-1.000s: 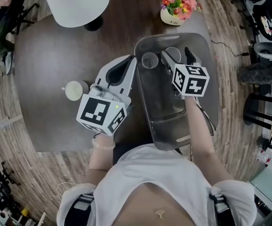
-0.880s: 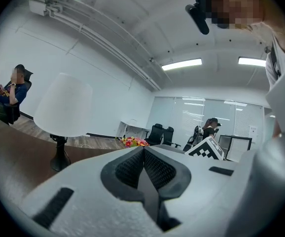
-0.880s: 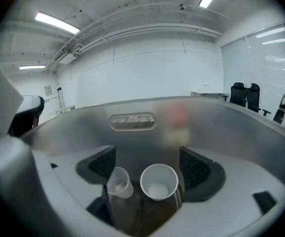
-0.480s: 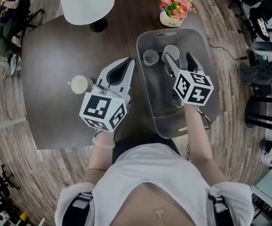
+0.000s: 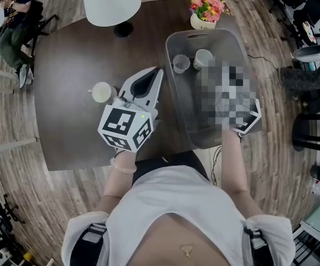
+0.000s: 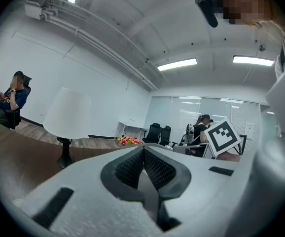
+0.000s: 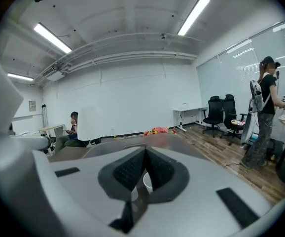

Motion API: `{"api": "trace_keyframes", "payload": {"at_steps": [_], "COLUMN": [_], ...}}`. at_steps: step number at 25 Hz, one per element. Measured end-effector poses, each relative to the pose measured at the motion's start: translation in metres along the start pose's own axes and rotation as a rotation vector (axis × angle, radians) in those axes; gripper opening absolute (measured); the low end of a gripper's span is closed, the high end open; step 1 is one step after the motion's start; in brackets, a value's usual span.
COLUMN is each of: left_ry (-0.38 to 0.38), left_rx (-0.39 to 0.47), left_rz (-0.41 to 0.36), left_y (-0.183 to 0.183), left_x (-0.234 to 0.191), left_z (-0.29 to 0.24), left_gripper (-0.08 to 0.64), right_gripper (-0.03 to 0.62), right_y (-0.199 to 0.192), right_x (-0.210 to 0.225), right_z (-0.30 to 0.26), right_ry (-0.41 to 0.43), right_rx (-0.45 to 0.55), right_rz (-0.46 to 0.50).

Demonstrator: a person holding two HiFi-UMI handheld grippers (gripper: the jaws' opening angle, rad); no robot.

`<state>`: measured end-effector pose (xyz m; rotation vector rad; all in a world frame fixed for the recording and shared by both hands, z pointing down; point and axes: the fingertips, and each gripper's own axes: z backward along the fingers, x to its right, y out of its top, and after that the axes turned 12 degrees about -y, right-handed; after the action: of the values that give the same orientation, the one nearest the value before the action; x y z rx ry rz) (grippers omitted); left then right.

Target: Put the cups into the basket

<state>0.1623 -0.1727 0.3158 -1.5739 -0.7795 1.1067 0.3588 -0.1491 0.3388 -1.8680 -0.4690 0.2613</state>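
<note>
Your right gripper (image 7: 145,152) has just been closing its jaws, and they now stand clenched, the ribbed pads meeting at the tip with nothing caught between them; through the small gap under the pads you can see the rim of a white cup (image 7: 147,181) lying beyond. Your left gripper (image 6: 143,149) is clenched as well, its pads pressed together and holding nothing. From the head view, that left gripper hangs over the middle of the desk (image 5: 66,65), its tip pointing toward the far edge and ending just beside the left wall of the basket (image 5: 204,33); whether it touches the wall you cannot tell. Your right gripper is above the near half of the basket, mostly hidden under a mosaic patch. The grey basket lies along the right edge of the desk. Two cups stand upright in its far end: a clear cup (image 5: 181,64) by the left wall and a white one (image 5: 202,59) just beside it. A third cup (image 5: 101,92), cream-white, stands on the desk to the left of your left gripper, well apart from the basket. A pot of flowers (image 5: 207,10) sits at the far right corner, just past the basket's far end, and a white-shaded lamp (image 5: 110,1) stands at the far edge.
</note>
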Motion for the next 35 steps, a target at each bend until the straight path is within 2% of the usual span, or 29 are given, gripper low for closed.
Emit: {"api": "trace_keyframes", "payload": {"at_steps": [7, 13, 17, 25, 30, 35], "left_ry": [-0.023, 0.030, 0.100, 0.254, 0.325, 0.368], "left_rx": [-0.009, -0.005, 0.013, 0.043, 0.057, 0.072], "left_rz": [-0.049, -0.064, -0.083, -0.088, -0.082, -0.062], "left_y": [0.005, 0.005, 0.010, 0.018, 0.017, 0.010], "left_x": [0.026, 0.023, 0.011, -0.017, -0.031, -0.036], "left_z": [0.009, 0.027, 0.051, 0.114, 0.148, 0.174], "left_gripper": [0.011, 0.011, 0.011, 0.011, 0.011, 0.011], "right_gripper": [0.012, 0.012, 0.012, 0.012, 0.012, 0.012], "right_y": [0.018, 0.035, 0.041, 0.045, 0.028, -0.003], "right_x": [0.001, -0.030, -0.063, -0.158, -0.211, -0.247], "right_z": [0.041, 0.060, 0.068, 0.086, 0.103, 0.117], "right_ry": [-0.036, 0.043, 0.129, 0.354, 0.461, 0.533], "right_rx": [0.105, 0.186, 0.202, 0.210, 0.185, 0.140], "right_rz": [0.074, 0.043, 0.046, 0.066, 0.097, 0.122]}}
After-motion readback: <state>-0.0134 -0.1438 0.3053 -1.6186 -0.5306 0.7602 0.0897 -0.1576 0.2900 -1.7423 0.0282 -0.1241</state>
